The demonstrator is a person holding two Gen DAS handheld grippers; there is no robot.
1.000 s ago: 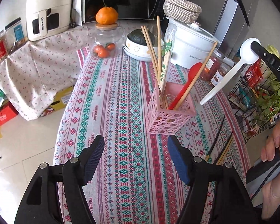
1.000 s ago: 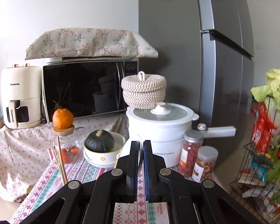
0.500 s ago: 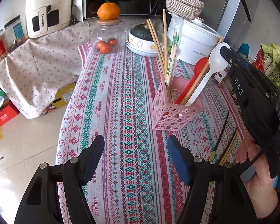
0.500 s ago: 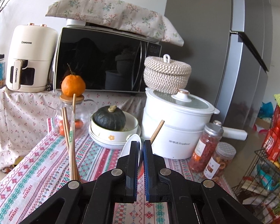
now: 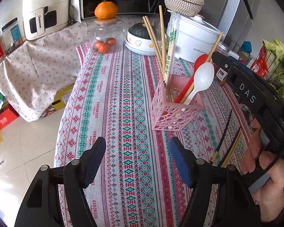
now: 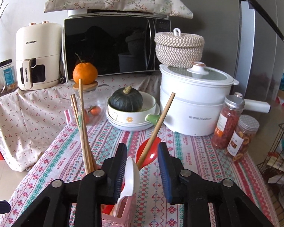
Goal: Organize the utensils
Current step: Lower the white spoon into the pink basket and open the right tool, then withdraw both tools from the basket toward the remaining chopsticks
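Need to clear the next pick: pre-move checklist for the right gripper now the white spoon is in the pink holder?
1. White spoon stands in pink holder: ok.
2. Right gripper has just been opening, right finger off the spoon: ok; left finger clear: cannot tell.
3. Holder upright: ok.
4. Left gripper open, empty: ok.
5. Black chopsticks on the tablecloth, unobstructed: ok.

Pink holder (image 6: pixel 121 216) base cut off
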